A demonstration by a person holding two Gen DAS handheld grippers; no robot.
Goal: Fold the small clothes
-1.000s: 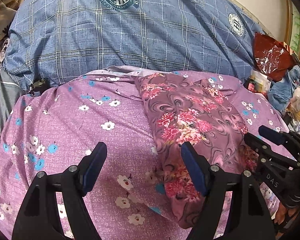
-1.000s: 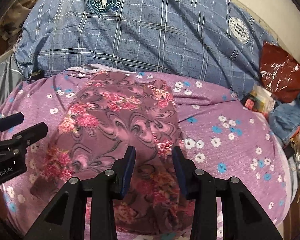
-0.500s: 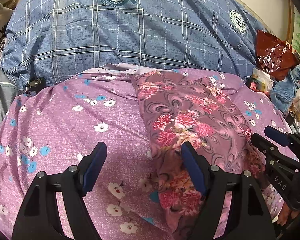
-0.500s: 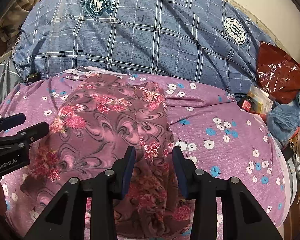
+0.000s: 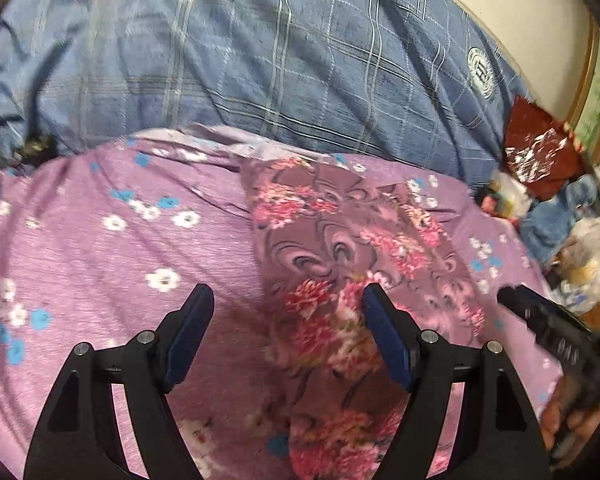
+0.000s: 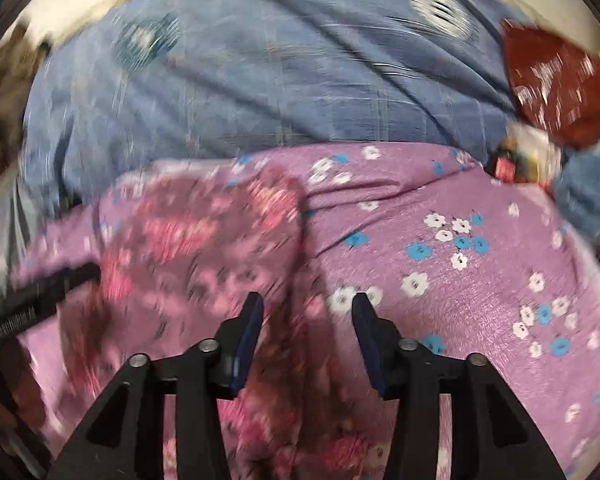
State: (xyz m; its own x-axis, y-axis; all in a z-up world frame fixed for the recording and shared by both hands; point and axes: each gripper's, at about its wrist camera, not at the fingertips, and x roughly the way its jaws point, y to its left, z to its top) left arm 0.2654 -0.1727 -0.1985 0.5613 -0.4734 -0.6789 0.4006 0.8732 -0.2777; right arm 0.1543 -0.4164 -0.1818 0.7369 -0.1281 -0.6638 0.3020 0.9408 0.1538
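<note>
Garment point(image 5: 340, 264): in the left wrist view we see a mauve cloth with pink flowers and swirls lying as a long folded strip on the bed, running from the quilt's edge toward us.
Sheet point(image 5: 100, 248): lilac with small white and blue flowers; the garment lies right of its middle.
Left gripper point(image 5: 286, 330): we find its jaws wide apart and holding nothing; the left pad hangs over bare sheet, the right pad over the garment's left part (whether either touches the fabric we cannot tell).
Right gripper point(image 5: 548, 328): black, blurred, at the right edge just beyond the garment's right side; from here we cannot read its jaws.
Hand point(image 5: 568, 420): fingers show under that gripper at the lower right.
Quilt point(image 5: 260, 60): blue plaid with round crests, heaped behind the sheet.
Clutter: a dark red bag point(image 5: 540, 152) and blue cloth at the far right.

Garment point(image 6: 204, 248): in the right wrist view (heavily smeared) we see it left of centre, its right edge running down between the jaws.
Right gripper point(image 6: 307, 312): jaws have just been opening; they stand apart, pads clear of the cloth, which lies beneath the gap with flowered sheet point(image 6: 480, 280) under the right pad.
Left gripper point(image 6: 52, 284): a dark blur at the left edge, over the garment's left border.
Quilt point(image 6: 280, 72): blue, behind.
</note>
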